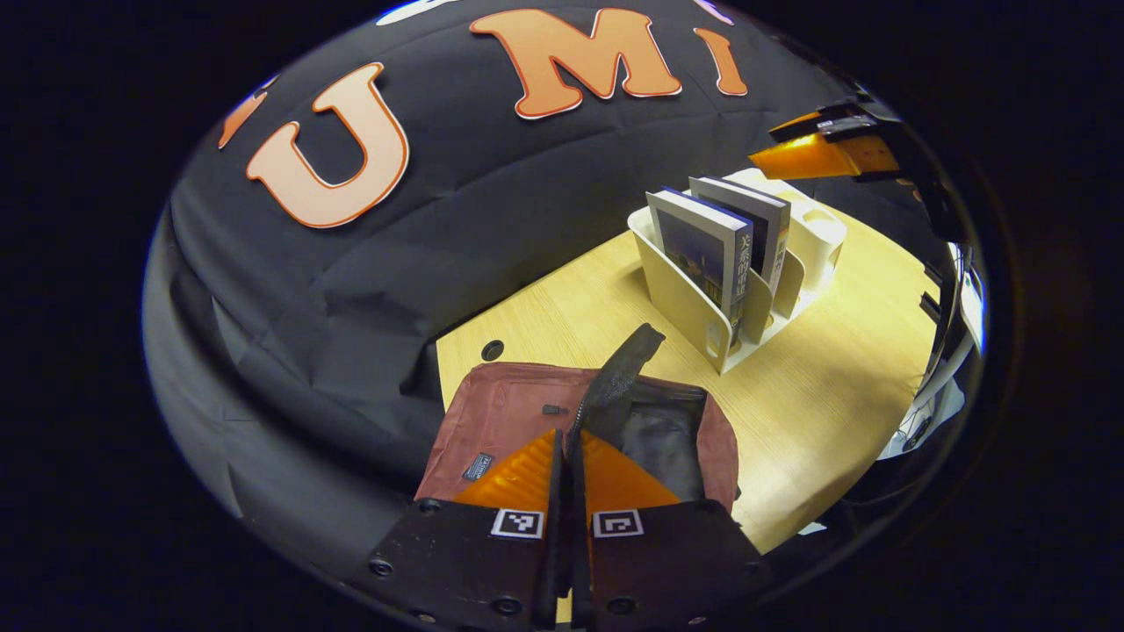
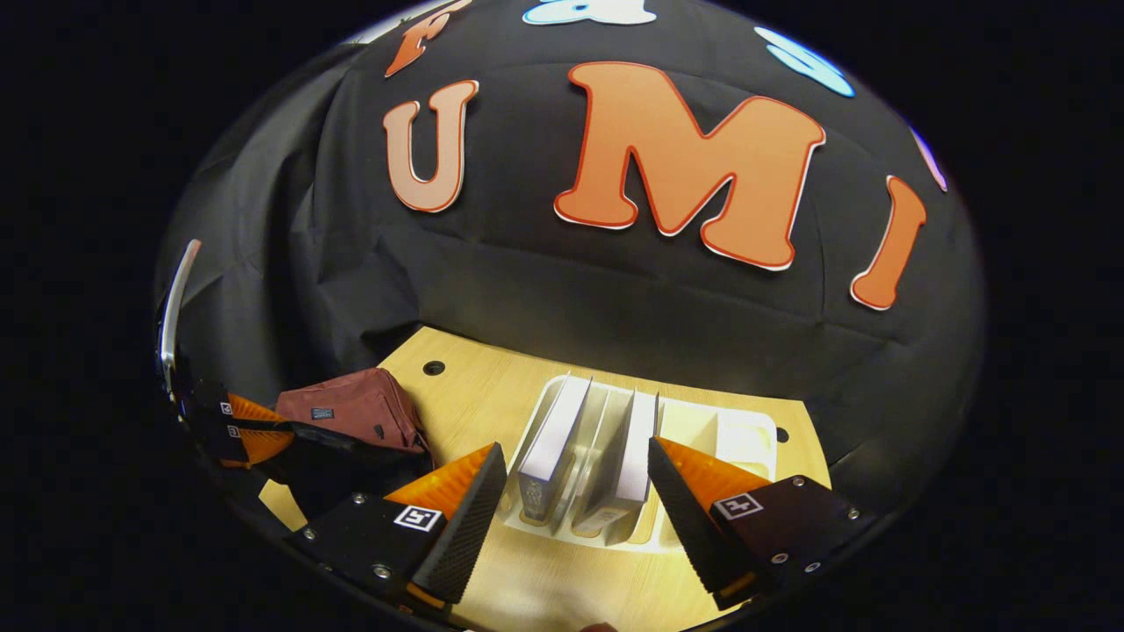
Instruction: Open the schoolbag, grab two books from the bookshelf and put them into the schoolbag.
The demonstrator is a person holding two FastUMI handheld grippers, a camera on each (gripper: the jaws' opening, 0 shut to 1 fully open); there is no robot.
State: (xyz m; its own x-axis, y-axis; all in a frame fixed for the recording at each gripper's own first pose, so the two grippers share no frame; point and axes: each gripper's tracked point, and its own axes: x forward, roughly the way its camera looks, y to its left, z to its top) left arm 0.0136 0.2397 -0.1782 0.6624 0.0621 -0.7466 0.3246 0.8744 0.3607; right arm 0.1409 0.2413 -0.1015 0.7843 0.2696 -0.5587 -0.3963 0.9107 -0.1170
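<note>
Schoolbag flap pinched; book spine bears Chinese characters.

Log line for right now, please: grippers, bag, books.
left gripper: shut on schoolbag flap, held up | schoolbag: open | right gripper: open, above books | books: both upright in bookshelf

Bright bench, dim surroundings
Overhead light glares on the pale bench; the dark cloth wall stays dull, and fisheye bending curves both views' edges.
</note>
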